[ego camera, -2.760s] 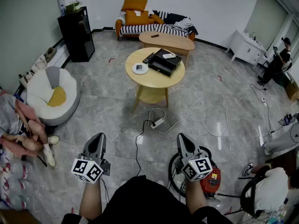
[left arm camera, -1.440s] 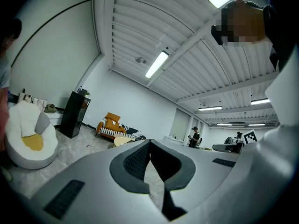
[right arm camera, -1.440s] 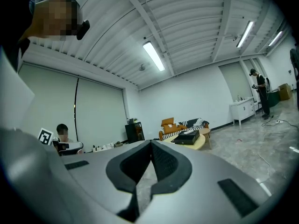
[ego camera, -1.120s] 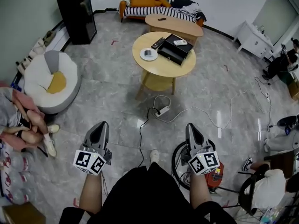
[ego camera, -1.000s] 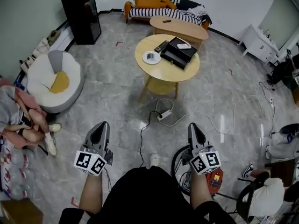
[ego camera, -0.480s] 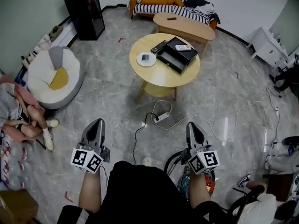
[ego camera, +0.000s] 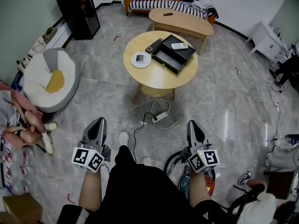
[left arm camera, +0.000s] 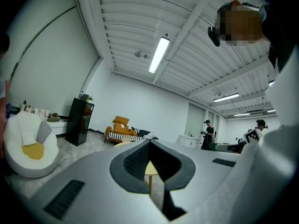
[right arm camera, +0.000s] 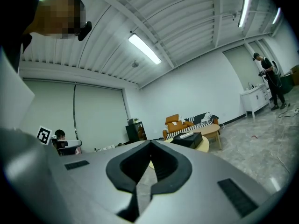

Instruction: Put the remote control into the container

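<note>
In the head view the left gripper (ego camera: 99, 121) sits at lower left and the right gripper (ego camera: 192, 123) at lower right, both held out level above the floor (ego camera: 93, 104), well apart from each other. In each gripper's own view the dark pads meet at the tips with nothing between them, so both are closed and empty.

The round table (ego camera: 161, 80) stands in the upper centre of the head view, well ahead of both grippers. On it lies the black container (ego camera: 169, 59), open, with its tray toward the near side. A white remote (ego camera: 179, 45) rests on the container's far part. A black remote (ego camera: 153, 45) lies on the tabletop just beside the container's left edge, not in it. A white dish (ego camera: 140, 59) sits to the left of the container, with a small grey item on it.

Behind the round table are an oval table (ego camera: 184, 23) and, at the top edge, a striped sofa (ego camera: 161, 3) with orange cushions. A black cabinet (ego camera: 78, 12) stands at upper left, and a white and grey beanbag (ego camera: 46, 80) is at the left. A white power strip (ego camera: 159, 117) and its cords lie on the floor between the round table and the grippers.
</note>
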Demonstrator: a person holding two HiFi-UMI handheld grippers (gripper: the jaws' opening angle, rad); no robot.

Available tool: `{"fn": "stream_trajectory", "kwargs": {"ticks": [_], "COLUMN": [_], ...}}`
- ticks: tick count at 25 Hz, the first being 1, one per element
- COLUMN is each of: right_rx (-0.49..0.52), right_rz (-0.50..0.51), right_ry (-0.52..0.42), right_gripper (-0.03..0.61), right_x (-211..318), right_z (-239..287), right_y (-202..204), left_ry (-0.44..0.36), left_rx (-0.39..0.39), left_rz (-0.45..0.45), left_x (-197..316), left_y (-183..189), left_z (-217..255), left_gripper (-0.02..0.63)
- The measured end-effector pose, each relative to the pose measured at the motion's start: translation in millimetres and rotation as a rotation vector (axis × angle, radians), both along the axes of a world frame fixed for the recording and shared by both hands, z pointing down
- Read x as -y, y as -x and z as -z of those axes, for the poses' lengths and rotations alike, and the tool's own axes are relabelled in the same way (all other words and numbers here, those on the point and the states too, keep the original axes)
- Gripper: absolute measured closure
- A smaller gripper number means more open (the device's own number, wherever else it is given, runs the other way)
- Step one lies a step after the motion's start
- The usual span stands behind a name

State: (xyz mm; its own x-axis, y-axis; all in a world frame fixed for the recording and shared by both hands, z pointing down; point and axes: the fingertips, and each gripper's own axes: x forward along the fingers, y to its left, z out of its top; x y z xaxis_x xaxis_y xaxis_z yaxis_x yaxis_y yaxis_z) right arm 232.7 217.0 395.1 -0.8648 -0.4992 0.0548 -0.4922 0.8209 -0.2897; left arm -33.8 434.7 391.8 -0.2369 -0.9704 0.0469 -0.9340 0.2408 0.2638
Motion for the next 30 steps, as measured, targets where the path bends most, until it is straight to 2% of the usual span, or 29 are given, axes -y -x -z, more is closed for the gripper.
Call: {"fn": "stream_trajectory", "kwargs": {"ticks": [3, 11, 18, 24, 30], "right_rx": [0.012, 0.016, -0.003, 0.004, 0.041], "right_rz": [-0.022, -0.079, -0.138, -0.163, -0.143], "right_ry": [0.007, -0.030, -0.040, -0.036, -0.006], "right_gripper": [0.571, 0.571, 0.571, 0.571, 0.571], "right_x": [12.1, 48.0, 71.8, 88.4, 134.8], "right_z": [-0.3, 21.6, 28.6, 30.3, 19.8], "right_y": [13.6, 86.4, 134.2, 157.9, 154.8], "left_ry": [0.009, -0.017, -0.019, -0.010, 0.038], "left_rx": [0.013, 0.028, 0.024, 0.021, 0.031], "left_rz": [-0.039, -0.092, -0.154, -0.192, -0.157], "left_x": [19.1, 75.1, 117.6, 149.3, 181.9], "left_y": [14.5, 102.3, 157.6, 182.6, 180.7], "left_z": [-2.4, 12.6, 14.0, 11.8, 4.8], "left_gripper": [0.606, 0.606, 0.606, 0.606, 0.606]}}
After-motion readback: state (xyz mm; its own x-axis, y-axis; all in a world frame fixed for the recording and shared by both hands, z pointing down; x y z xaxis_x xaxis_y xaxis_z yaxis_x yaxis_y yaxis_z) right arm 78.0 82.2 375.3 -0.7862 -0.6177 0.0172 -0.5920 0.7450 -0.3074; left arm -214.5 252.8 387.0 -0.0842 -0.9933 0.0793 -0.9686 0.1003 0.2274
